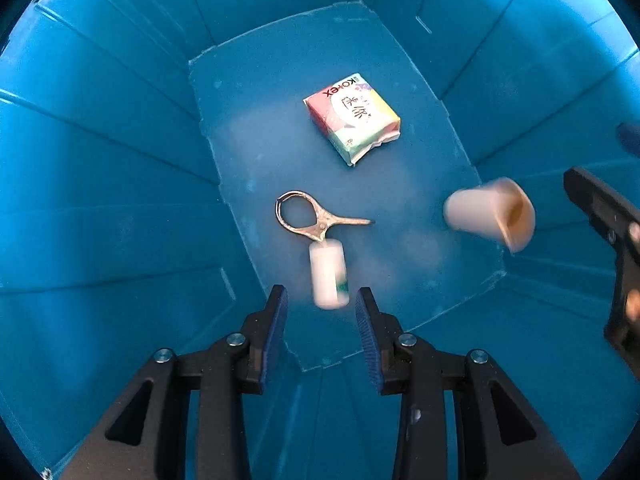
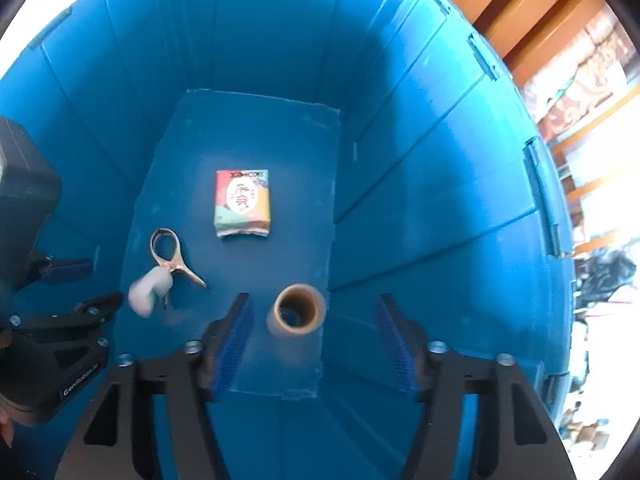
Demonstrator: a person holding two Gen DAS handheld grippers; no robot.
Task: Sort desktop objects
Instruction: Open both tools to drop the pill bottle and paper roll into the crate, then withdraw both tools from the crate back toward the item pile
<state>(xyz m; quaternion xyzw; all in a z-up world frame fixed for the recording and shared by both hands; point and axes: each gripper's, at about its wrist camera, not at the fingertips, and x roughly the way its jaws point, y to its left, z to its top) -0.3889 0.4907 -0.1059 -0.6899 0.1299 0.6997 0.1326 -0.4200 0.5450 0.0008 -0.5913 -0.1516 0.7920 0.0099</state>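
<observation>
Both grippers hang over the inside of a deep blue bin [image 1: 120,128]. My left gripper [image 1: 322,314] is open; a small white bottle [image 1: 329,274], motion-blurred, is just beyond its fingertips above the bin floor. My right gripper [image 2: 314,316] is open; a paper cup [image 2: 297,309], blurred, is between and below its fingers, mouth toward the camera. The cup also shows in the left wrist view [image 1: 490,213]. On the bin floor lie a colourful Kotex packet [image 1: 353,118] and a metal clamp [image 1: 316,216], also in the right wrist view as packet [image 2: 242,203], clamp [image 2: 170,256] and bottle [image 2: 150,290].
The bin's ribbed walls [image 2: 420,184] rise on all sides. The right gripper's body [image 1: 612,248] shows at the right edge of the left view; the left gripper's body [image 2: 48,320] at the left edge of the right view. Wooden shelving [image 2: 532,12] stands beyond the rim.
</observation>
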